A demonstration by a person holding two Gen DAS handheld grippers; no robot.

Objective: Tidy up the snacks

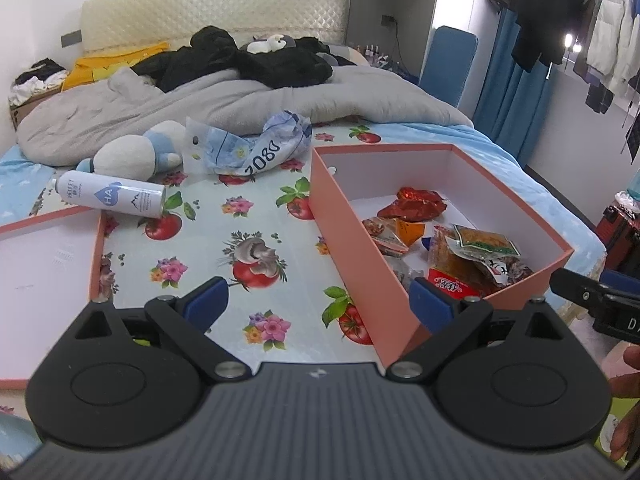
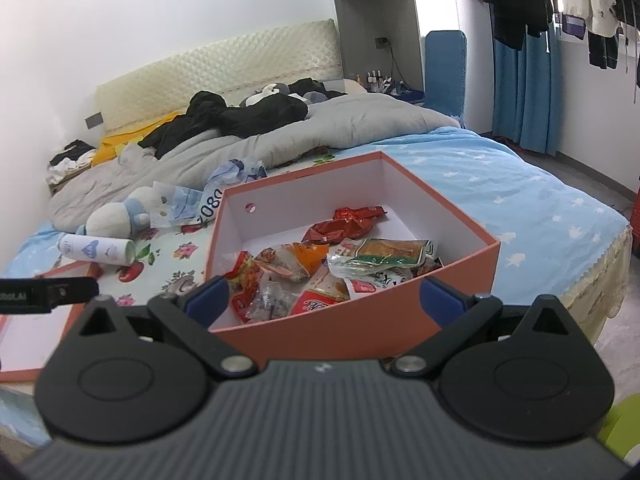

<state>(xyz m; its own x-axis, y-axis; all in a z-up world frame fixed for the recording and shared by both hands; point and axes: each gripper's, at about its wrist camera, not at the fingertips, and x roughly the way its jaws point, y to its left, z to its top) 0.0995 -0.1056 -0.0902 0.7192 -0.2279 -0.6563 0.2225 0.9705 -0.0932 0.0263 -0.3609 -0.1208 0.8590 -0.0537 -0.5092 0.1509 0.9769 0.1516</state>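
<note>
A salmon-pink box (image 1: 348, 240) with a white inside stands on the flowered bed sheet. It holds several snack packets (image 1: 472, 256), among them a red foil one (image 1: 414, 204). The box (image 2: 360, 320) and its packets (image 2: 320, 268) also show in the right wrist view. My left gripper (image 1: 320, 304) is open and empty, low over the sheet, with its right finger at the box's near left wall. My right gripper (image 2: 326, 298) is open and empty, straddling the box's near wall.
The box's pink lid (image 1: 44, 280) lies upside down at the left. A white spray can (image 1: 112, 194), a plush toy (image 1: 136, 152) and a crumpled plastic bag (image 1: 256, 148) lie behind. A grey duvet (image 1: 200, 108) fills the far bed.
</note>
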